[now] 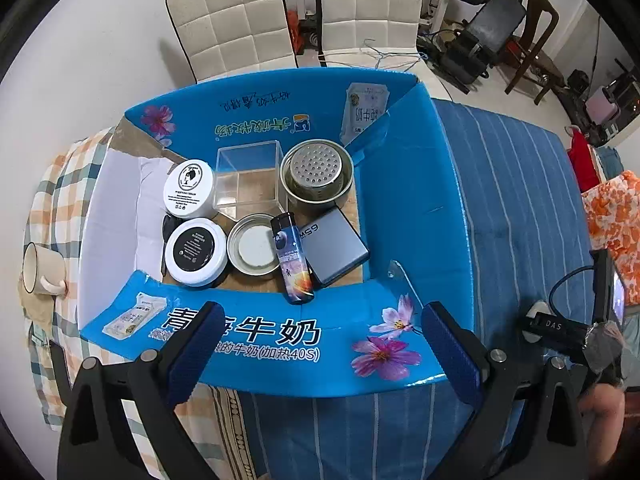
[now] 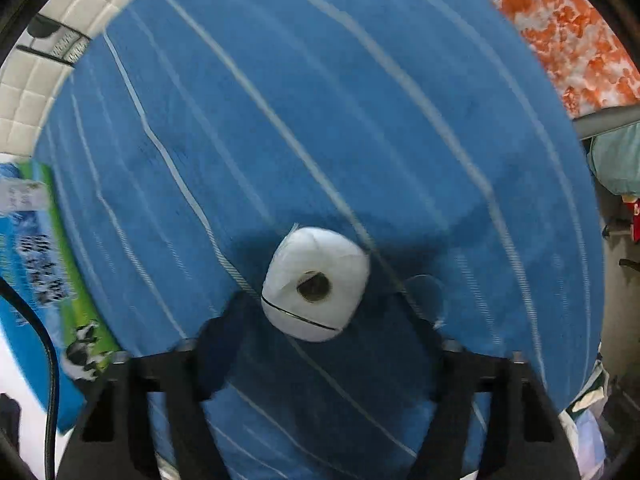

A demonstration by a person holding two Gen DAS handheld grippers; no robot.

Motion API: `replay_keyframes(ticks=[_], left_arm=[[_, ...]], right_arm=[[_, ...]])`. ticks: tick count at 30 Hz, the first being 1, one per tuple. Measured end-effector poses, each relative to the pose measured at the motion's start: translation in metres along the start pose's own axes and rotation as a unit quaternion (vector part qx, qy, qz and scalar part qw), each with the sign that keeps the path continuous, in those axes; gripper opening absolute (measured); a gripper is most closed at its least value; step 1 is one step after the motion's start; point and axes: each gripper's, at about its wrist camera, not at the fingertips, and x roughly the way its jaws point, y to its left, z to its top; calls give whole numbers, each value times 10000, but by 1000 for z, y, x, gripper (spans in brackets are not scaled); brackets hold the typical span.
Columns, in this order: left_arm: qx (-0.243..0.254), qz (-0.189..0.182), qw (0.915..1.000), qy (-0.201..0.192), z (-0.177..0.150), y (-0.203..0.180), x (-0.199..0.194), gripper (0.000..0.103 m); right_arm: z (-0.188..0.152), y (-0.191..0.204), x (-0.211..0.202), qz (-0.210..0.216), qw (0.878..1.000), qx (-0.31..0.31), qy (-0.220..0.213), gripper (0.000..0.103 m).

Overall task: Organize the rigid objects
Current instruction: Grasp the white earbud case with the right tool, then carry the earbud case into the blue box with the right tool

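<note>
An open blue milk carton box (image 1: 416,208) stands on the table. Inside it lie two white cream jars (image 1: 195,250), a clear plastic cube (image 1: 248,176), a metal strainer pot (image 1: 317,174), a round tin lid (image 1: 254,245), a galaxy-print lighter (image 1: 294,258) and a grey power bank (image 1: 336,248). My left gripper (image 1: 324,354) is open and empty above the box's near flap. My right gripper (image 2: 320,344) is open, blurred, its fingers either side of a white rounded object (image 2: 316,282) lying on the blue striped cloth (image 2: 360,120). That white object shows in the left wrist view (image 1: 536,312) too.
A cream mug (image 1: 40,268) sits on the checked cloth left of the box. Orange patterned fabric (image 1: 616,220) lies at the right. Two white chairs (image 1: 232,20) stand behind the table. The box's outer side (image 2: 40,260) is at the left of the right wrist view.
</note>
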Motion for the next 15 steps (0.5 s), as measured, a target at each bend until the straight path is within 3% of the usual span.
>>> replay_keyframes(ticks=[3,7,15], left_arm=[[-14,8,10000,19,1,3,1,101],[-45,-2,10000,-10,-4,15,-4,101],[-502,-34,9984,-242,-20,73,-44,101]], right_arm=[[-4,11,-1,-287,9992,-177,-208,52],[-13,21,-3,-426,9974,-485,-306,51],[-63,55,-82,-27,9836,-1375,-1164,51]])
